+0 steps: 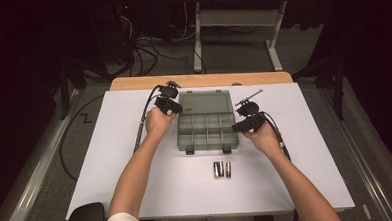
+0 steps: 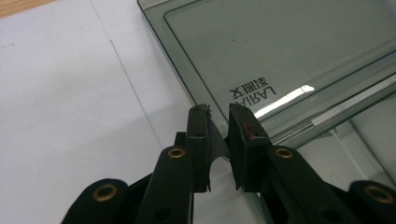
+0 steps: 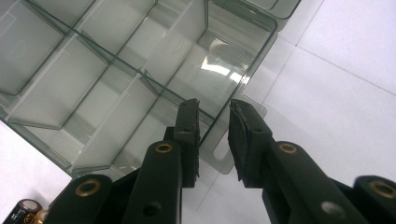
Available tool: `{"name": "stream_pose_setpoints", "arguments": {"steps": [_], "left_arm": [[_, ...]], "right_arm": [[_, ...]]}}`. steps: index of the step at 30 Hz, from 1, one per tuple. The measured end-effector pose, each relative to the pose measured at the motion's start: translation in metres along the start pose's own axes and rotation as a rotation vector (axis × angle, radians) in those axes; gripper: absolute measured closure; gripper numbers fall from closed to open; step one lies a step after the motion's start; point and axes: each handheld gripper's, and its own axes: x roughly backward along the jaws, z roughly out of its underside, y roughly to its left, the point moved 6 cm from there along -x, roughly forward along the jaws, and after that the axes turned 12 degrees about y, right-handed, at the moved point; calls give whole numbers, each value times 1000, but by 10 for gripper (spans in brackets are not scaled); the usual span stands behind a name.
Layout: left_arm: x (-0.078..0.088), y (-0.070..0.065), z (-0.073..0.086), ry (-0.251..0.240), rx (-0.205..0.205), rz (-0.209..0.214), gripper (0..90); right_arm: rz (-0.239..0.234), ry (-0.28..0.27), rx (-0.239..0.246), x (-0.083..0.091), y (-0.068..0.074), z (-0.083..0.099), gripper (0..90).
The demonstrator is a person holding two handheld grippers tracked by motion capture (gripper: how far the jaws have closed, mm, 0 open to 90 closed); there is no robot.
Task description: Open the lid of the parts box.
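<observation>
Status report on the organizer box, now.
Left gripper shut on organizer box wall near lid hinge. Right gripper open, jaws astride box's side wall. Batteries lie apart, nothing in the way.

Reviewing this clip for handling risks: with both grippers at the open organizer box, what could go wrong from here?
1. The left gripper pinches just a thin edge by the lid; the smooth plastic could slip out.
2. The right gripper straddles the organizer box side wall near a latch tab; an uneven pull might twist or slide the light box.
3. The batteries lie loose near the box's front edge; a shifting box could set them rolling.
</observation>
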Motion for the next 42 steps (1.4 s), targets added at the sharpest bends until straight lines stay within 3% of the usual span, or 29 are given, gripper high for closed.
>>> {"name": "stream_pose_setpoints", "arguments": {"steps": [8, 15, 18, 28, 33, 42], "left_arm": [[1, 0, 1, 4, -4, 0, 781], [2, 4, 1, 11, 10, 41, 748], [2, 5, 1, 10, 3, 36, 739], [11, 8, 1, -19, -6, 23, 561], [15, 10, 2, -28, -4, 19, 518], [24, 4, 9, -6, -48, 10, 451]], "right_arm": [[14, 0, 6, 0, 1, 0, 759], [26, 6, 6, 0, 2, 0, 762], [17, 8, 8, 0, 1, 0, 761], [0, -2, 16, 0, -1, 0, 758], [-6, -7, 12, 0, -1, 0, 758], [-27, -20, 13, 1, -1, 1, 739]]}}
